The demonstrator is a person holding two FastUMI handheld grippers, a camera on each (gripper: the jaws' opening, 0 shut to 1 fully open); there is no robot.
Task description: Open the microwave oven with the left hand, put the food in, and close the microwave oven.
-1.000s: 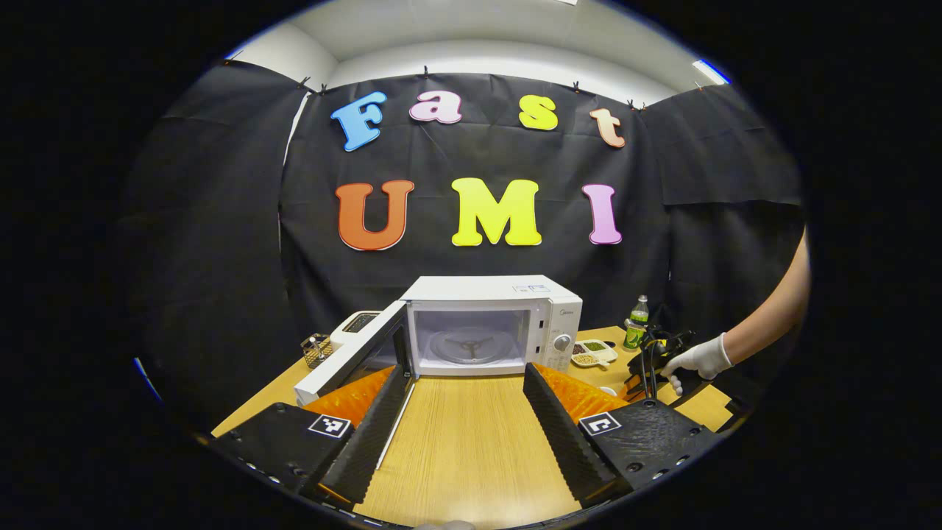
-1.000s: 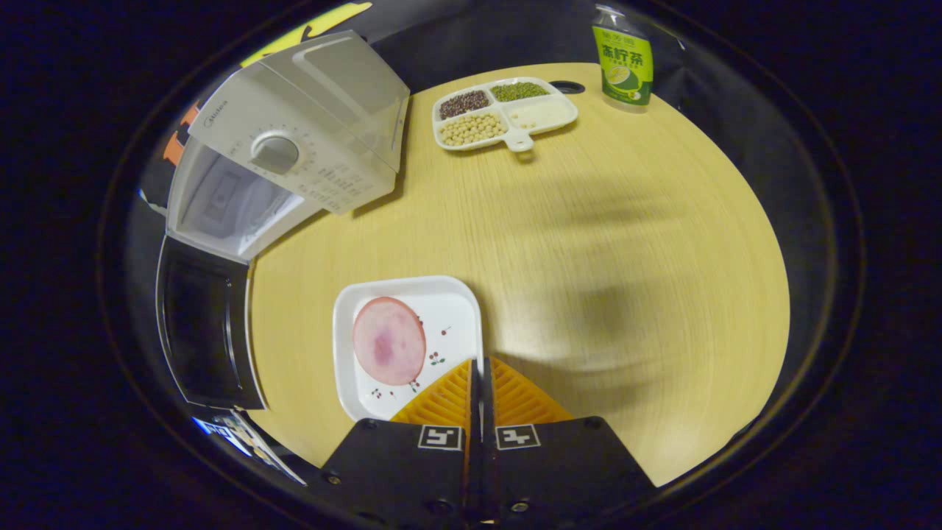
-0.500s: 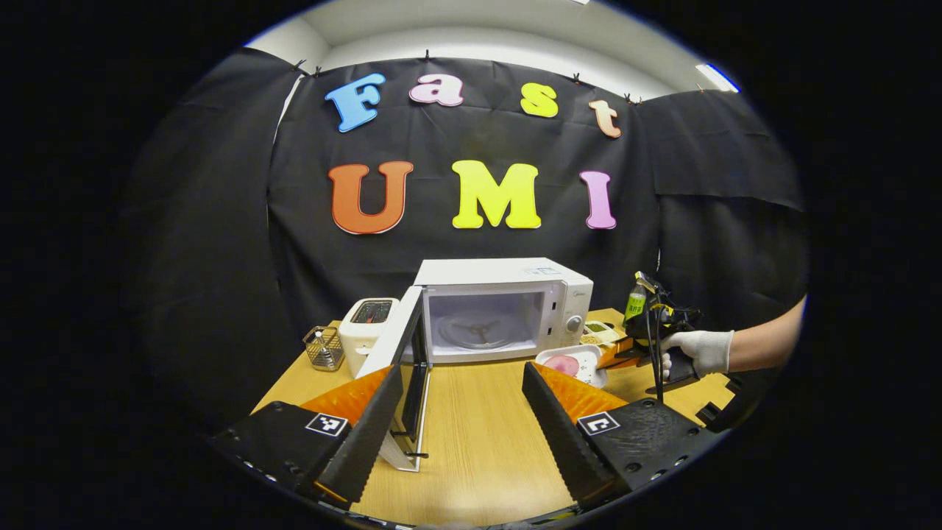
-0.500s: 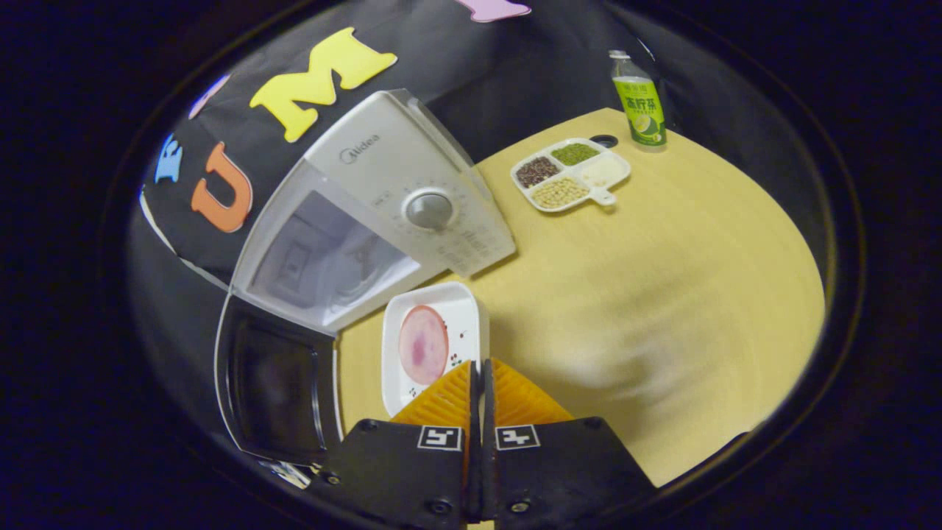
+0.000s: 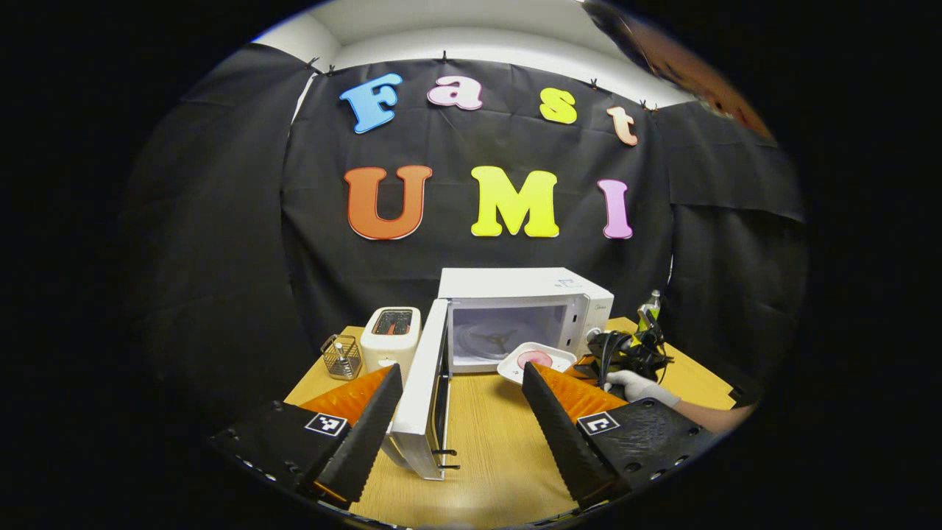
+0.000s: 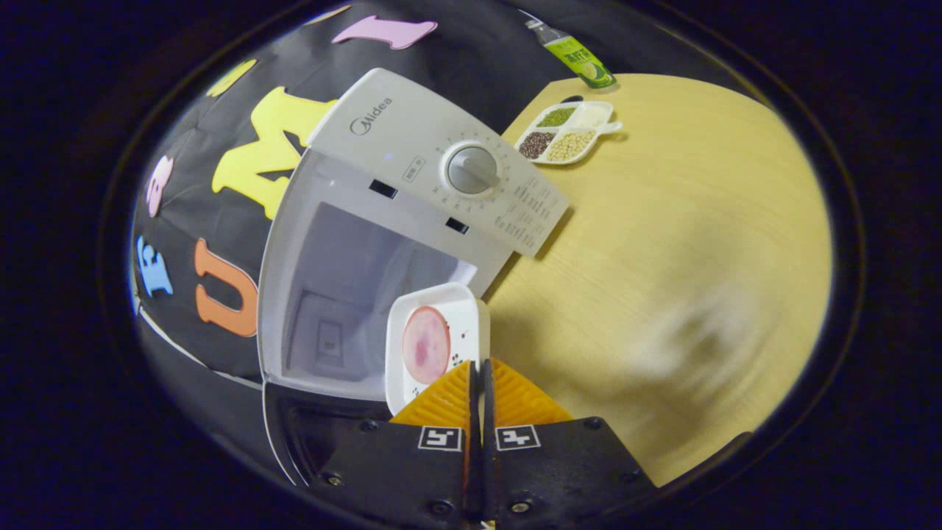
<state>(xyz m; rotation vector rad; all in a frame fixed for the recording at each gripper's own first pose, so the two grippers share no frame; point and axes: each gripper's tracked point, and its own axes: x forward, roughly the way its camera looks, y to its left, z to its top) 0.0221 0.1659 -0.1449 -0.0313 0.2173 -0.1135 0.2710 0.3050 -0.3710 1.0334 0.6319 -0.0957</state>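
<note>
Gripping the near rim of a white square plate (image 6: 436,344), the right claw (image 6: 480,383) is seen with its two fingers pressed together on that rim. A round pink slice of food (image 6: 426,344) lies on the plate. The plate is held at the mouth of the white microwave oven (image 6: 412,213), partly over the cavity's front edge and off the light wooden surface (image 6: 662,258). The oven's dark-windowed door (image 5: 427,390) is swung wide open to the left of the cavity.

The left claw (image 5: 456,401) is held apart from everything, its fingers spread wide with nothing between them, above the surface in front of the oven. In the left gripper view the plate (image 5: 536,361) is recorded just before the oven opening, with a white-gloved hand (image 5: 636,384) behind it.

Beside the oven: a white toaster (image 5: 391,335) and a small wire basket (image 5: 341,355) to its left; a white divided tray of beans (image 6: 567,134) and a green-labelled bottle (image 6: 574,53) to its right.
</note>
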